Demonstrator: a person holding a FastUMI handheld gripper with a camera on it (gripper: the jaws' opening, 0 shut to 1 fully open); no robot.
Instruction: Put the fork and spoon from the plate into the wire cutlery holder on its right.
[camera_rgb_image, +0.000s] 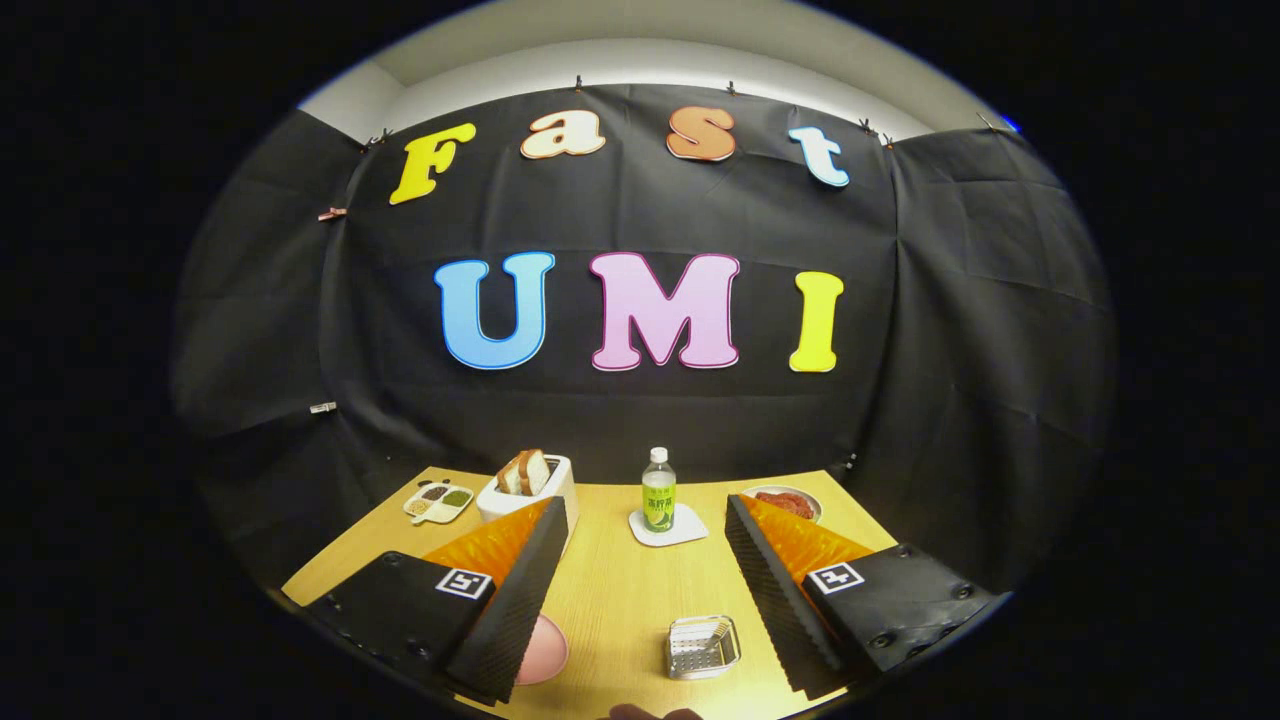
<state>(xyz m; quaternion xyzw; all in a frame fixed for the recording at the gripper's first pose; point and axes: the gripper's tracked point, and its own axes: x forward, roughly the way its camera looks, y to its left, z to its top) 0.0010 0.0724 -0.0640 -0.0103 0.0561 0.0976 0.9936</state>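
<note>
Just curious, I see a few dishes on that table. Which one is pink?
The plate beside the gripper's left finger, near the wire holder. The tray by the toaster is white with compartments; the far dish holds red food. The fingers are open.

The desk (620, 590) looks like pale wood with a smooth matt grain. The wire cutlery holder (702, 647) is shiny metal mesh. The pink plate (548, 650) has a soft sheen. The hand-held gripper (640, 585), spread wide on nothing, has finely ribbed, matt finger pads (520, 600). The bottle (658, 491) looks like glossy clear plastic, on a smooth white coaster (667, 527).
</note>
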